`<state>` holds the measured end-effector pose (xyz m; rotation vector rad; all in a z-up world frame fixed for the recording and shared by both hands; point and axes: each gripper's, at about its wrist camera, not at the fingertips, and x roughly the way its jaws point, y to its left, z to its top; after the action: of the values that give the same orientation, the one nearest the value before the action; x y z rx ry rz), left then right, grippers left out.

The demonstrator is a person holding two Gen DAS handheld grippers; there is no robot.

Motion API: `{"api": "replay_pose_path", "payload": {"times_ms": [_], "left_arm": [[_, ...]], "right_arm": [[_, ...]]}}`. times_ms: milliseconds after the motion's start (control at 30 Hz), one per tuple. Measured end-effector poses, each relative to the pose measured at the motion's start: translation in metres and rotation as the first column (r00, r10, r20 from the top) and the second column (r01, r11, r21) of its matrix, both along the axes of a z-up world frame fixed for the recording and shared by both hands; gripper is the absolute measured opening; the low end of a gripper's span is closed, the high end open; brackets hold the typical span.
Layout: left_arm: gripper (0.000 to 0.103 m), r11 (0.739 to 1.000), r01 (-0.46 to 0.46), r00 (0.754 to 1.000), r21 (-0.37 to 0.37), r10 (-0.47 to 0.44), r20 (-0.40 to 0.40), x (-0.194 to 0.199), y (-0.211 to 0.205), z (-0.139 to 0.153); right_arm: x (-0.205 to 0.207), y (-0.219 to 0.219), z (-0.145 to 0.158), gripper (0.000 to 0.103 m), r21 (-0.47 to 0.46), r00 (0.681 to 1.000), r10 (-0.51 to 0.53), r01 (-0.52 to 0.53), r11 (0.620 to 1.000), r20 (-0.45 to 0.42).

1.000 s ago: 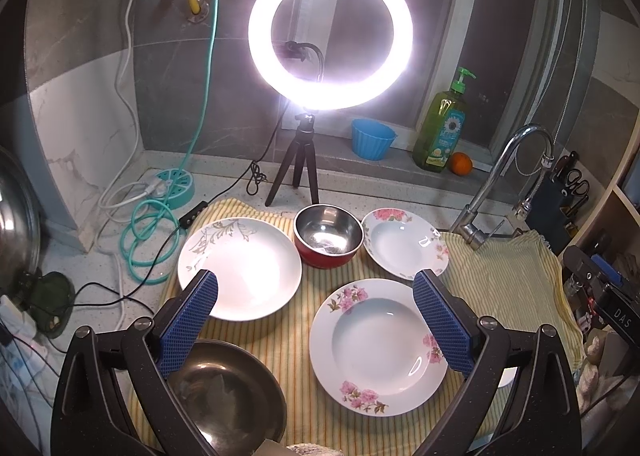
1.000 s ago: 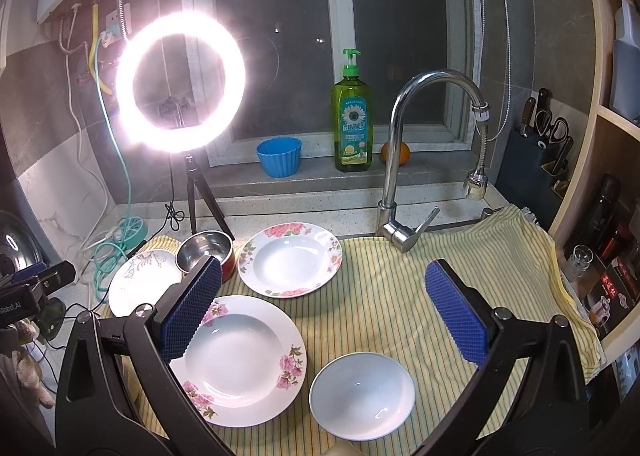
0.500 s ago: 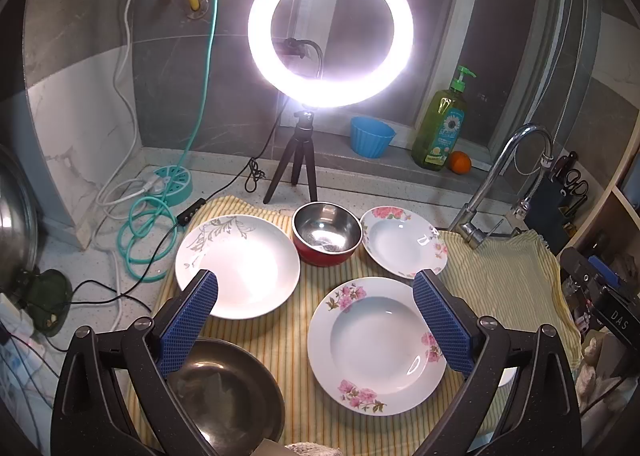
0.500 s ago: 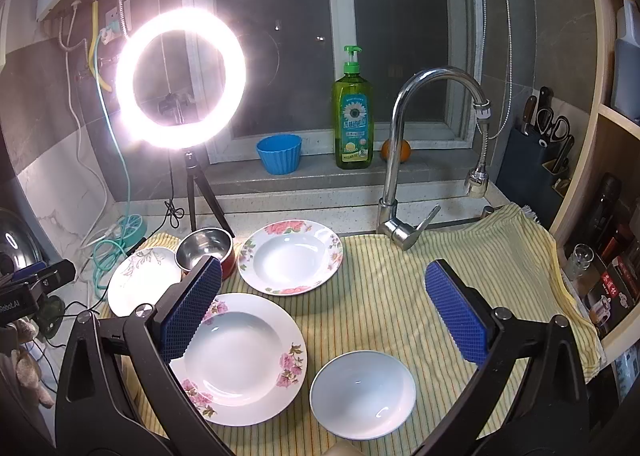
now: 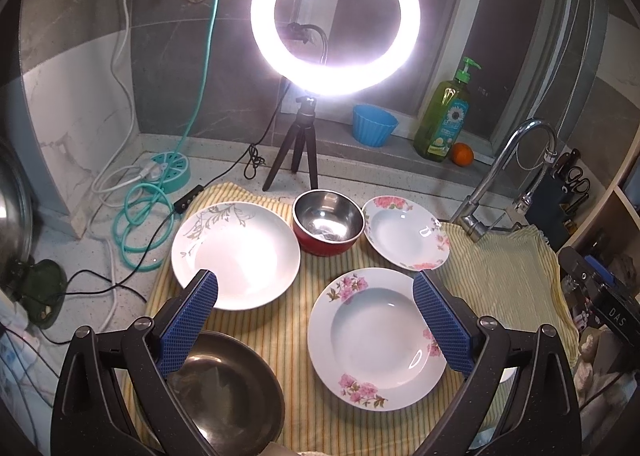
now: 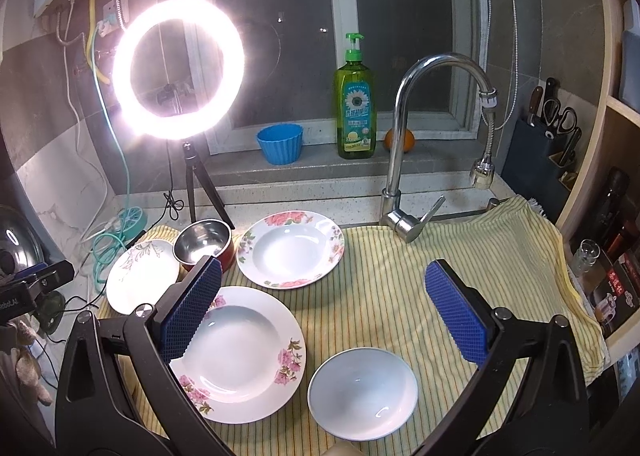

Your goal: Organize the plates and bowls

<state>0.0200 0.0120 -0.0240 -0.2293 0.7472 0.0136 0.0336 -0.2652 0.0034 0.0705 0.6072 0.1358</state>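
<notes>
Both my grippers, left gripper (image 5: 315,316) and right gripper (image 6: 320,306), hang spread wide, holding nothing. Nothing's stacked yet. Big floral plate (image 6: 236,354) sits near the striped cloth (image 6: 460,248)'s front edge; I'd pinch its rim low, lift level.

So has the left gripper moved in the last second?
Yes, slightly: in its own view the soap bottle and plates have slid left and up, so the left gripper drifted a little rightward.

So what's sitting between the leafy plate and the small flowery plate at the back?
The metal bowl with the red outside sits between the leafy plate and the small flowery plate. The left wrist view shows it best.
</notes>
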Motion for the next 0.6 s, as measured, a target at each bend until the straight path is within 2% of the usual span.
{"api": "replay_pose_path", "payload": {"times_ms": [200,333,433,500,600], "left_arm": [[0.098,1.000,0.007,0.999,0.005,-0.007,-0.034,0.002,0.002,-0.008],[0.096,1.000,-0.005,0.999,-0.023,0.004,-0.051,0.001,0.008,-0.013],[0.089,0.999,-0.008,0.998,-0.050,0.004,-0.065,0.001,0.010,-0.018],[0.085,0.998,-0.003,0.997,-0.058,-0.002,-0.079,0.001,0.008,-0.022],[0.070,0.998,0.022,0.993,-0.060,-0.029,-0.111,0.004,0.005,-0.028]], "right_arm": [[0.011,-0.009,-0.008,0.103,0.034,0.998,0.062,-0.060,0.998,-0.033],[0.024,-0.010,-0.013,0.101,0.048,0.988,0.136,-0.132,0.990,-0.074],[0.036,-0.007,-0.019,0.091,0.046,0.975,0.192,-0.188,0.981,-0.115],[0.045,-0.007,-0.026,0.087,0.076,0.962,0.224,-0.214,0.974,-0.157],[0.056,-0.006,-0.039,0.077,0.150,0.934,0.277,-0.247,0.957,-0.228]]}}
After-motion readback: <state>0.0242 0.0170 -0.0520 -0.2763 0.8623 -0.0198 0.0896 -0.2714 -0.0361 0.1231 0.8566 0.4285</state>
